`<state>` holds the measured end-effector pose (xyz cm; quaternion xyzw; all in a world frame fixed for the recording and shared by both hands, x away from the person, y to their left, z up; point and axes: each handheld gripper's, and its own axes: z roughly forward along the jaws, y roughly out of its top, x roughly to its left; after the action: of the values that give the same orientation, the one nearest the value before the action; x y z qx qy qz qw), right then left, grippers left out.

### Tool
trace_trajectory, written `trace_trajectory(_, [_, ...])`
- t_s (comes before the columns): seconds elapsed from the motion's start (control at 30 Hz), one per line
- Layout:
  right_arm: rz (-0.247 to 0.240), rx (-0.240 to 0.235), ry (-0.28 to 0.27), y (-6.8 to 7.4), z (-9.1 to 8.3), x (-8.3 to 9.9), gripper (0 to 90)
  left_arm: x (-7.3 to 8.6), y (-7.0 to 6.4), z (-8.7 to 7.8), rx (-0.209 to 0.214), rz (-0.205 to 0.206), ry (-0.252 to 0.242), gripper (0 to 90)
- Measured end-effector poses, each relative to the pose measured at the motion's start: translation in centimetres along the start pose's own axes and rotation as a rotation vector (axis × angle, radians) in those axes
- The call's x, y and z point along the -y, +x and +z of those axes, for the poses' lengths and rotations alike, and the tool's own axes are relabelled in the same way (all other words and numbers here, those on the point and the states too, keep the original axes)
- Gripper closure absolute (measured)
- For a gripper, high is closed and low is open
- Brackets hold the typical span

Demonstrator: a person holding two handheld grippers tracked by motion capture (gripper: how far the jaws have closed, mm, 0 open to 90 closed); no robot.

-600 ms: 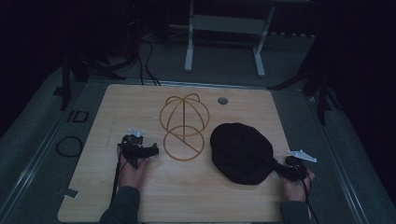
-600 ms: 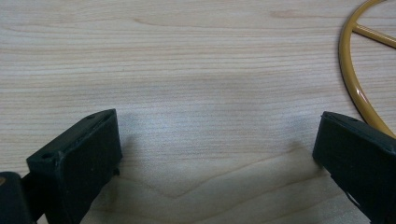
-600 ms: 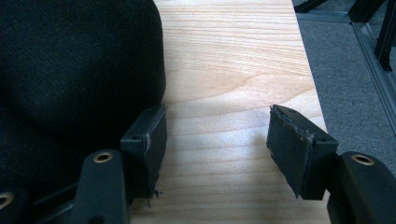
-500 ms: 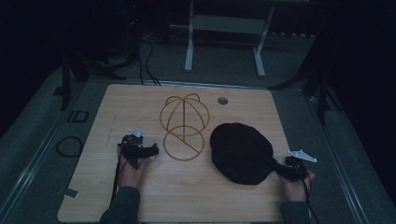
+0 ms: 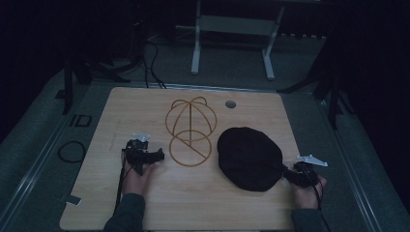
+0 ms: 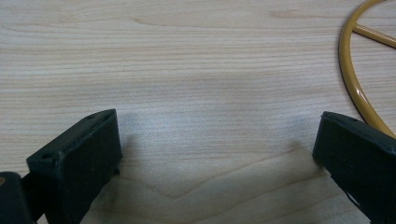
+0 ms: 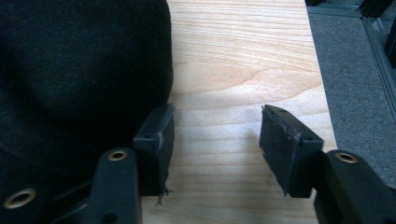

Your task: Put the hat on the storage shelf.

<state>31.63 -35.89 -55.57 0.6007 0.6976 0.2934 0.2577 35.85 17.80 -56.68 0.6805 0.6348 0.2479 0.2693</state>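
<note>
Spanning most of the high view, a pale wooden desk (image 5: pixel 145 203) carries a black cap (image 5: pixel 249 157) at its right half and a gold wire hat stand (image 5: pixel 191 130) lying near its middle, the two just beside each other but apart. A person's forearms enter from the bottom edge, each hand holding a pair of tongs.

The right tongs (image 5: pixel 290 175) sit at the cap's right edge; in the right gripper view (image 7: pixel 215 135) the jaws stand moderately apart, one jaw against the dark fabric (image 7: pixel 79 70) and the other over bare wood, nothing gripped between them. The left tongs (image 5: pixel 155 155) rest low over the desk just left of the stand's lower ring; in the left gripper view (image 6: pixel 215 140) they gape wide and empty, with the gold ring (image 6: pixel 355 88) curving past the right-hand jaw.

By the look of it, the step in hand is the approach before the grasp: the cap is not yet picked up and the stand lies untouched. The next move likely calls for the right tongs to slide onto the cap's rim and close, while the left tongs steady the wire frame.

Against the frame of half a second earlier, nothing has visibly shifted: cap, stand and both hands sit as they did.
</note>
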Motion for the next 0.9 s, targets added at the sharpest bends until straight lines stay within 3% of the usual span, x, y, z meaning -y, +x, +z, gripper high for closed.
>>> trace_trajectory(0.1, [-0.018, 0.004, 0.009, 0.1, -0.1, -0.1, 55.8, 0.0, 0.0, 0.0, 0.0, 0.0, 0.001, 0.7])
trace_trajectory(0.17, [-0.025, 0.005, 0.011, 0.2, -0.2, -0.2, 55.8, 0.0, 0.0, 0.0, 0.0, 0.0, 0.001, 0.7])
trace_trajectory(0.2, [-0.025, 0.005, 0.011, 0.2, -0.2, -0.2, 59.0, 0.0, 0.0, 0.0, 0.0, 0.0, 0.0, 0.7])
trace_trajectory(0.23, [-0.046, 0.01, 0.003, 0.5, -0.6, -0.5, 69.6, 0.0, 0.0, 0.0, 0.0, 0.0, 0.0, 0.7])
trace_trajectory(0.33, [-0.052, 0.01, -0.009, 0.6, -1.0, -0.7, 72.0, 0.0, 0.0, 0.0, 0.0, 0.0, 0.0, 0.7])
trace_trajectory(0.67, [-0.076, 0.0, -0.043, 1.2, -2.5, -1.8, 62.4, 0.0, 0.0, 0.0, 0.0, 0.0, 0.0, 0.7])
trace_trajectory(0.9, [-0.093, -0.042, -0.073, 1.9, -4.1, -3.1, 45.5, 0.0, 0.0, 0.0, 0.0, 0.0, -0.001, 0.7])
